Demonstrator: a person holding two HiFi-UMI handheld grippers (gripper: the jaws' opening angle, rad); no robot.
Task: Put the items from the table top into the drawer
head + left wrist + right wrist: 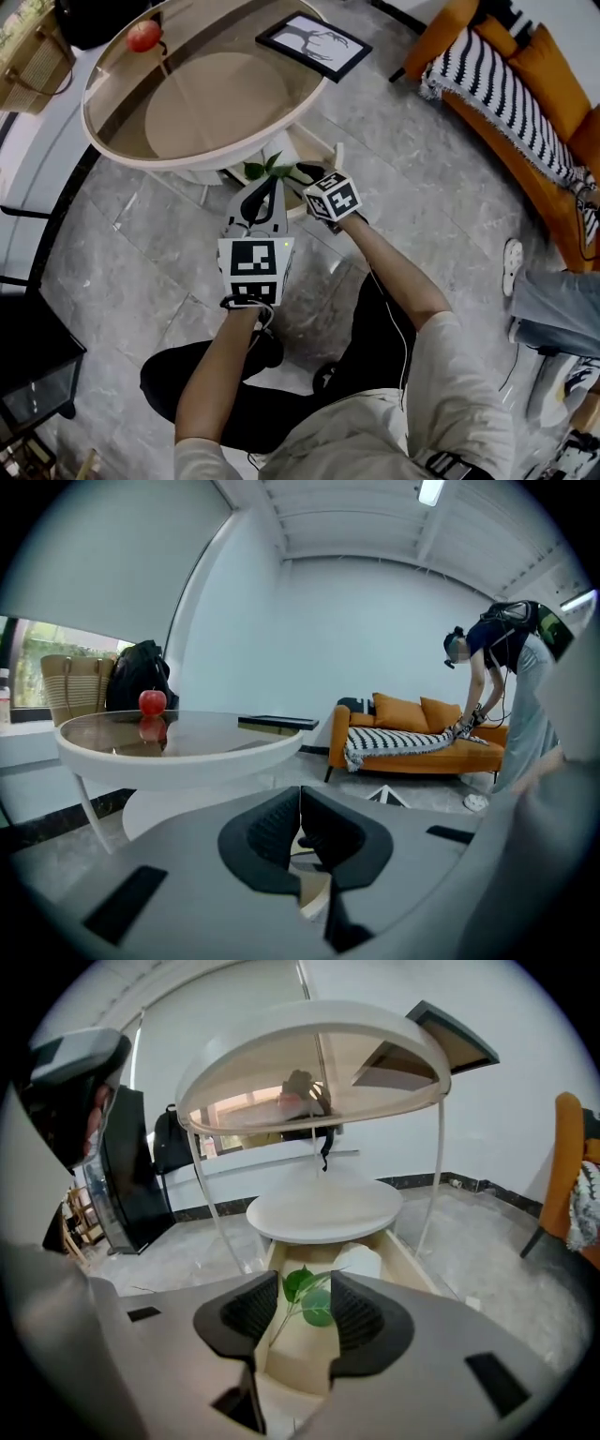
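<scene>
- While my right tongs (305, 1279) hang spread above the drawer with nothing pinched, the round glass-topped table (169, 159) heads the list. Two items are still on its top.
- Drawer (410, 1260): wooden, standing open under the table, already holding two pieces.
- Picture frame (314, 45): lies flat at the far right of the table top, one corner jutting past the rim. I judge it stiff, thin, probably glazed and so breakable. It is best taken by the overhanging edge, jaws across its thickness, and carried level.
- Left tongs (300, 794): jaws pressed together, empty, pointing toward the table.
- White bundle (361, 1262): at the back of the drawer. I cannot tell what it is.
- Apple (143, 36): red, stem up, at the far left of the table top, well apart from the frame. I judge it firm, smooth and apt to roll. Grip it across the widest girth, with a squeeze gentle enough not to bruise it.
- Leaf sprig (317, 1307): lies in the drawer, framed between my right jaws but untouched by them. It looks light and limp.
</scene>
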